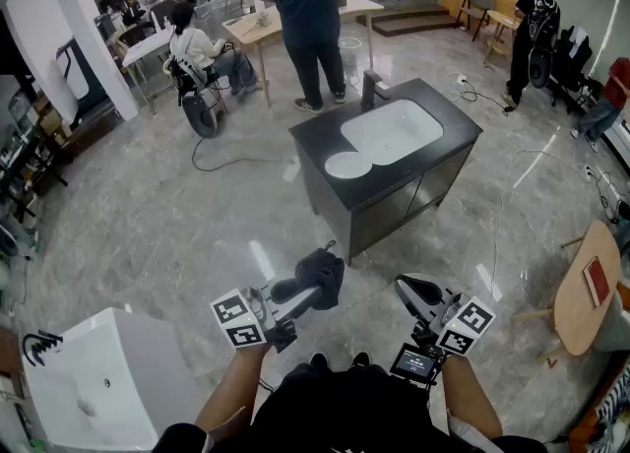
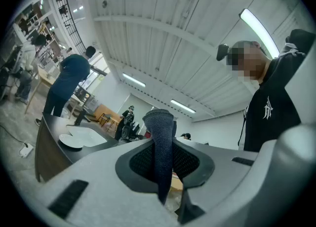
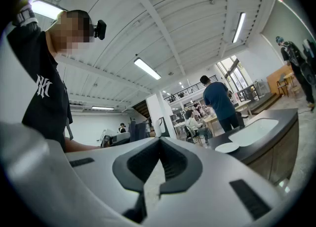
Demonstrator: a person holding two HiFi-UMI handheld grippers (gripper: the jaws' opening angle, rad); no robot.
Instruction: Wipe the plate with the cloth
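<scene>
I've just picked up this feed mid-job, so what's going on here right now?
A person stands back from the black counter, with a hand-held gripper in each hand. The left hand-held gripper is shut on a dark cloth, which bunches out past its jaws. The right hand-held gripper is shut and holds nothing. The white plate lies on the counter beside the sink, out of reach of both, so wiping has not begun.

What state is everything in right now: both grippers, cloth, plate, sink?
dark knitted cloth: bunched, clamped in the left gripper, in the air, away from the plate
left gripper: shut on the cloth
right gripper: shut, empty
round white plate: flat on the black counter, untouched
white sink basin: looks empty
</scene>
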